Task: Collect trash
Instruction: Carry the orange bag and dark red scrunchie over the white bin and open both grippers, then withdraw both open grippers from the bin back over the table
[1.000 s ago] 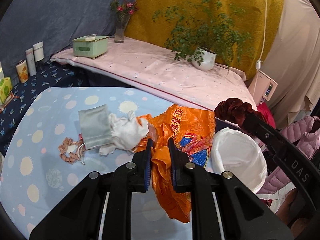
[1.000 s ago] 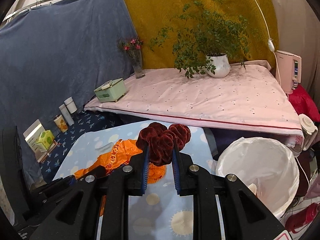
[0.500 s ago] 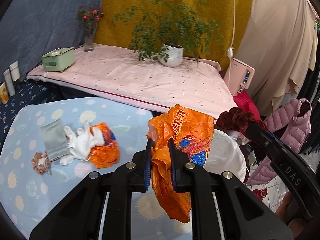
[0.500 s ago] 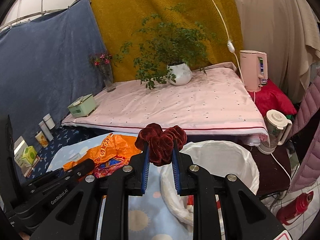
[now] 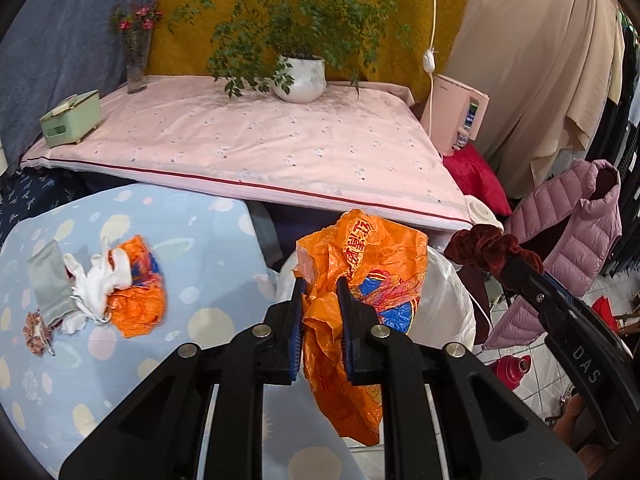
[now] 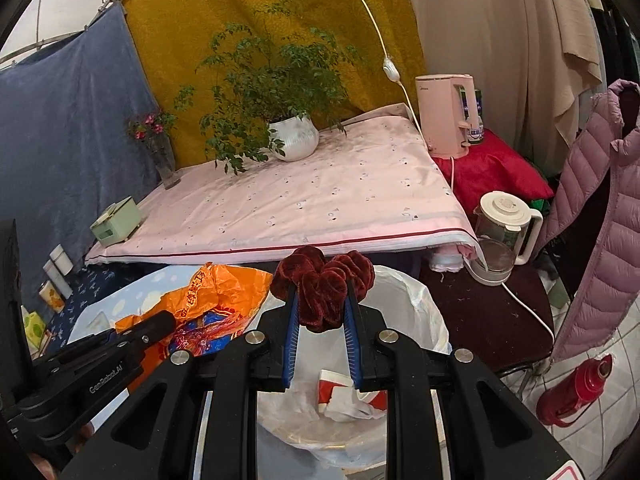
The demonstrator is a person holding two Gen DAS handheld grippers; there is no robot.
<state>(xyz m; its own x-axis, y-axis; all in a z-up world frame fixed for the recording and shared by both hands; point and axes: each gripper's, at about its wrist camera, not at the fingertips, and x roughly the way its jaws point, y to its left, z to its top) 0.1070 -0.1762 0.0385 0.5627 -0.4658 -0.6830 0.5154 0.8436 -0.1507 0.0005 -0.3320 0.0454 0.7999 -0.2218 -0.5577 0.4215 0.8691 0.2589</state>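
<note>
Each camera sits just behind its own gripper and looks forward along the fingers, slightly downward. The left view faces the blue table (image 5: 132, 360) at lower left, the bin (image 5: 444, 304) close at centre. The right view looks down into the bin (image 6: 412, 300). Both share the pink bed (image 5: 248, 148), the plant (image 6: 276, 76) and the bin.

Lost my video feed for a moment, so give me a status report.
Left gripper shut on orange plastic bag. Right gripper shut on dark red scrunchie, over white-lined trash bin. Nothing blocking the bin mouth.
</note>
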